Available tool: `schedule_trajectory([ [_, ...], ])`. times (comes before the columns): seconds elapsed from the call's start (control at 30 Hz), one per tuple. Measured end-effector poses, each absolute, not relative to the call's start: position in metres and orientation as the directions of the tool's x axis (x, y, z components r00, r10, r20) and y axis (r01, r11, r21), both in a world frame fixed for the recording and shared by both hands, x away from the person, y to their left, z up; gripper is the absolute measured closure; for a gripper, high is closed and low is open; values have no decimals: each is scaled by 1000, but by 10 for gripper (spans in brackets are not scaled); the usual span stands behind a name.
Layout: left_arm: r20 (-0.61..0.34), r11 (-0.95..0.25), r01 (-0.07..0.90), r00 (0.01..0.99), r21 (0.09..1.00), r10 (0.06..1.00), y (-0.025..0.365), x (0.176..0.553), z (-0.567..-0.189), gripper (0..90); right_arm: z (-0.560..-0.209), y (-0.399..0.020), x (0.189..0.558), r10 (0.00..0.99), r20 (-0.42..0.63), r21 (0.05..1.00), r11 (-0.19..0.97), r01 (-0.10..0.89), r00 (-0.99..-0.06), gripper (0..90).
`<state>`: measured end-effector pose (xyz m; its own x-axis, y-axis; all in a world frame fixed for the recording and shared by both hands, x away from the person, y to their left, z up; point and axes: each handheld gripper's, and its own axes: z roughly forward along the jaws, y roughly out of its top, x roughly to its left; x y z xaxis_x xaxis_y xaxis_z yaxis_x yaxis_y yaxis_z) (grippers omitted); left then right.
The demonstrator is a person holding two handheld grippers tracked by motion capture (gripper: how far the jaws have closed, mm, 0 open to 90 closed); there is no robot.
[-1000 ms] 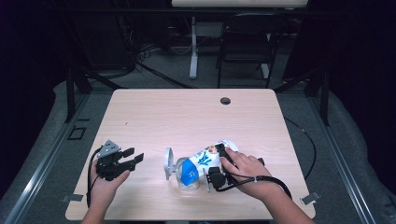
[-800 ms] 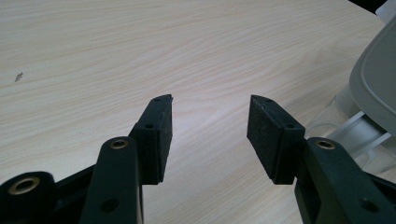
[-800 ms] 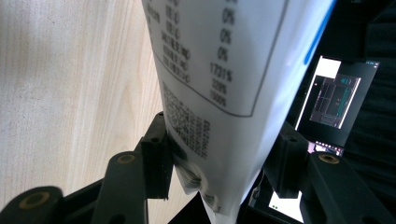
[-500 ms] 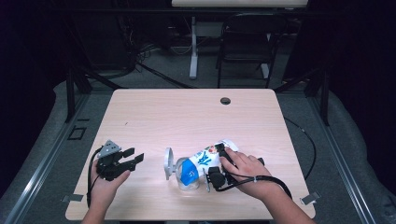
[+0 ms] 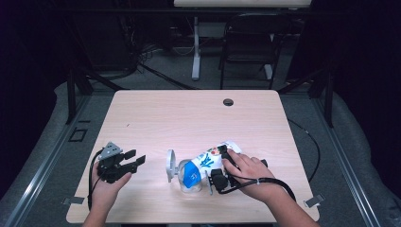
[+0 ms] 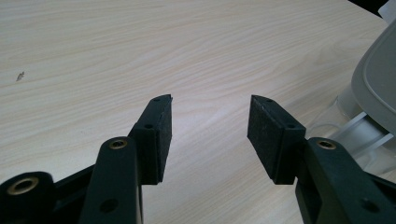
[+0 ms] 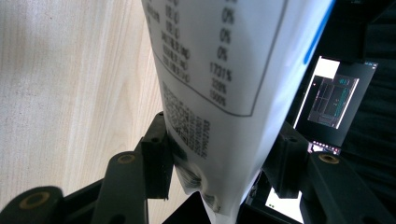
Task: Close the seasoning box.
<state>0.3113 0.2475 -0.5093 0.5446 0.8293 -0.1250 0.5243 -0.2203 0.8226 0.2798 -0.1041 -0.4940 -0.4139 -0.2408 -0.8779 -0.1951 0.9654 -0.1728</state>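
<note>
The desk (image 5: 189, 118) was light wood with thin wavy lines. The bag (image 5: 208, 161) was white with blue parts and small black print on its back. The lid (image 5: 170, 165) was grey. Both claws, left (image 5: 135, 158) and right (image 7: 219, 154), were black.

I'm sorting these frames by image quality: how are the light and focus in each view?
High view: the table is evenly lit, the room behind nearly black, detail soft. Left gripper view: the open left gripper is sharp with soft shadows on bright wood; a grey lid blurs at the edge. Right gripper view: the pouch in the right gripper is too close, its print blurred.
</note>
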Motion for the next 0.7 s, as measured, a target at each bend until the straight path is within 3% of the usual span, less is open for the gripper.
schedule_trajectory([
  [0.7, -127, -215, 522, 543, 826, 830, 247, 311, -509, 505, -494, -103, 281, -246, -878, -174, 963, -204, -412, 508],
])
